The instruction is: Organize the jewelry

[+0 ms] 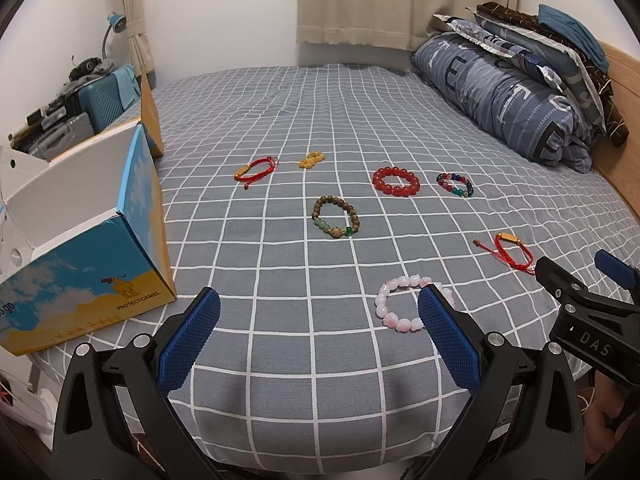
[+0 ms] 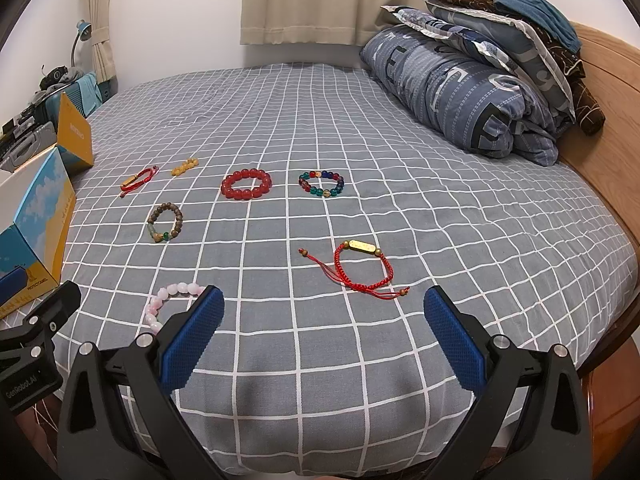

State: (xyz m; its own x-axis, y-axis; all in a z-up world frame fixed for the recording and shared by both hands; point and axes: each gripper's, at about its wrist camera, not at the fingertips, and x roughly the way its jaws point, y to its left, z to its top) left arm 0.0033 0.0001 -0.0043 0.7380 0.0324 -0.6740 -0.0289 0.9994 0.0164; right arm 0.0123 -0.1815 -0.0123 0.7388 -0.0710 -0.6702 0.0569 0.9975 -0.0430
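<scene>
The bed (image 1: 320, 360) carries seven bracelets beside your open box (image 1: 86, 236). Left view shows the pink bracelet (image 1: 400, 304) almost whole; right view cuts it behind a finger. Your left hand-held gripper (image 1: 318, 332) and right hand-held gripper (image 2: 324, 332) gape wide, empty.

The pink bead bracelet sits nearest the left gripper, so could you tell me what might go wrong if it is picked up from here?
The pink bead bracelet lies flat on the soft checked bedsheet, so the open left gripper may pinch fabric with the beads. Its round beads could also slip off the fingers. The right gripper hovers close by, so the two tools might collide.
</scene>
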